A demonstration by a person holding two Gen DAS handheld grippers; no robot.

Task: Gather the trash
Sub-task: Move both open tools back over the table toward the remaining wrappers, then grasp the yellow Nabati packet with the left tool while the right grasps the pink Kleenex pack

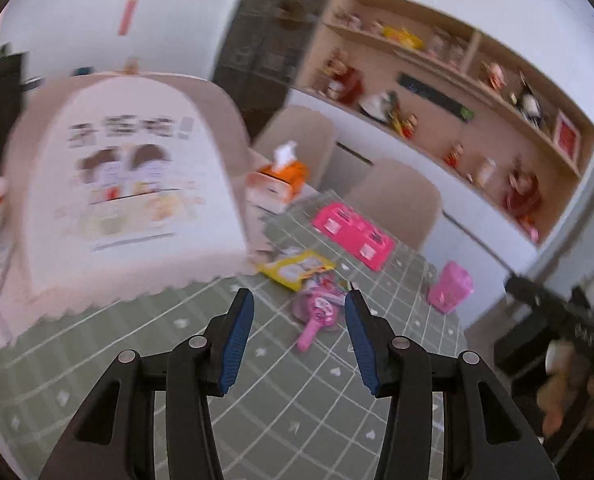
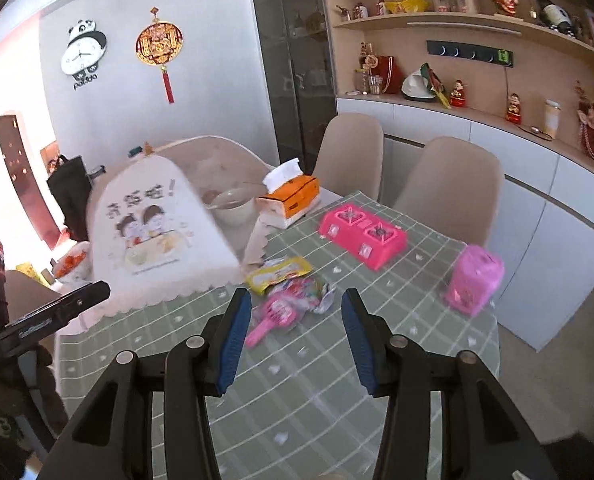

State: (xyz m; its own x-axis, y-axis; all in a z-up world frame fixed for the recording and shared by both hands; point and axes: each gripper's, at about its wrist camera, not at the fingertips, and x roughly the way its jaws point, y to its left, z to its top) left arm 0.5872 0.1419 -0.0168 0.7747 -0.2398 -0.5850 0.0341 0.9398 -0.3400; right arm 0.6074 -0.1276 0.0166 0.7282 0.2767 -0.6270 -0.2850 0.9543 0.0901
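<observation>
Wrappers (image 2: pixel 293 280) lie heaped mid-surface beside a pink toy brush (image 2: pixel 271 316), with both the left tool (image 1: pixel 299 304) and right tool (image 2: pixel 297 300) wide and empty above. Risk here: the jaws pinch the toy with the trash, or flimsy foil slips free.

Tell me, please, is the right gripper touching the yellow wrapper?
Apart: in the right wrist view the open right gripper hangs short of the yellow wrapper, tablecloth between.

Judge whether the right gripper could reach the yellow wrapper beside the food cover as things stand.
Probably yes. The right gripper is open and empty, the yellow wrapper lies uncovered ahead, and only a pink toy and crumpled wrappers sit nearer.
</observation>
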